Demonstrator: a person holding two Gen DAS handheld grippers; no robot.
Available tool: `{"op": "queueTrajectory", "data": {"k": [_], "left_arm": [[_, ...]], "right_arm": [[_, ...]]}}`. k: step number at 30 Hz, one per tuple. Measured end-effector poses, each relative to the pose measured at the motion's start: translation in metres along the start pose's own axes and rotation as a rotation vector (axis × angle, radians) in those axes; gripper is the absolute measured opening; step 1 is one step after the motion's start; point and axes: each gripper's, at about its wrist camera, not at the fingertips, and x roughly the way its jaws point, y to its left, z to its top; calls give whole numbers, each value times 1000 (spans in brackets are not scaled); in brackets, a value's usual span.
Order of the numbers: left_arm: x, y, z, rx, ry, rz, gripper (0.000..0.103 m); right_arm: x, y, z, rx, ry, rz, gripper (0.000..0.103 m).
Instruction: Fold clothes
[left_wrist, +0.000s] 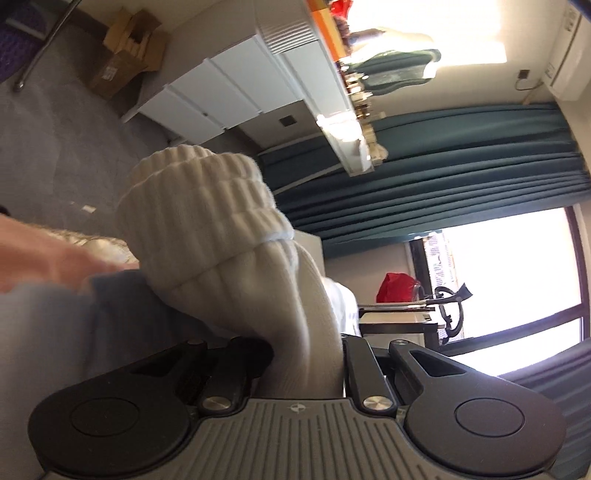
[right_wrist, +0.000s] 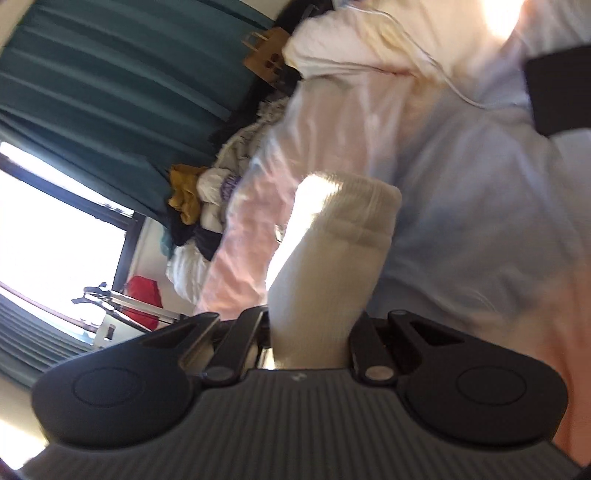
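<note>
Both views rolled hard sideways; the right one is motion-blurred.

Left tool (left_wrist: 304, 354): my fingers are clamped on a white ribbed sock (left_wrist: 221, 236). The fabric is bunched between them and rises out of the grip, its folded cuff uppermost in the frame and free of any surface. Just beside the sock, at the left edge, a blurred bit of skin (left_wrist: 44, 251) and a pale blue cloth (left_wrist: 74, 332) that touches the sock's lower part.

Right tool (right_wrist: 308, 347): clamped on a white sock (right_wrist: 332, 258) as well, the knit pinched between the fingers, the rounded end sticking out ahead, part of it in bright sun. I cannot tell whether this is the same sock as in the left view or its pair.

Behind the right sock: pale pink and light blue bedding (right_wrist: 461, 221), rumpled, with a thin white cable (right_wrist: 424, 51) lying across it. A heap of mixed clothes (right_wrist: 207, 206) is at the bedding's edge, near the teal curtain (right_wrist: 92, 74).

Left view background: white cabinets (left_wrist: 229, 85), a cardboard box (left_wrist: 125, 51) on the grey floor, teal curtain (left_wrist: 443, 166), bright window (left_wrist: 517, 277), a red bag (left_wrist: 397, 290) near it.
</note>
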Motion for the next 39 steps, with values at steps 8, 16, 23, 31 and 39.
{"op": "queueTrajectory", "data": {"k": [8,16,23,31,39], "left_arm": [[-34,12,6,72,75,115,46],[-60,-33,-20,275,-2,186,71],[-76,-91,-54,529,-99,245,80],[-62,-180,-163,877,-55,72,88],[44,-235,-355,1331,431,-282,88]], "right_arm": [[9,-24,-4,38,146,-113,12],[1,-35,-22,98,160,-219,36],[-14,-22,-37,16,86,-262,45],[-15,-26,-46,5,13,-335,45],[-8,-26,-48,0,-26,-338,45]]}}
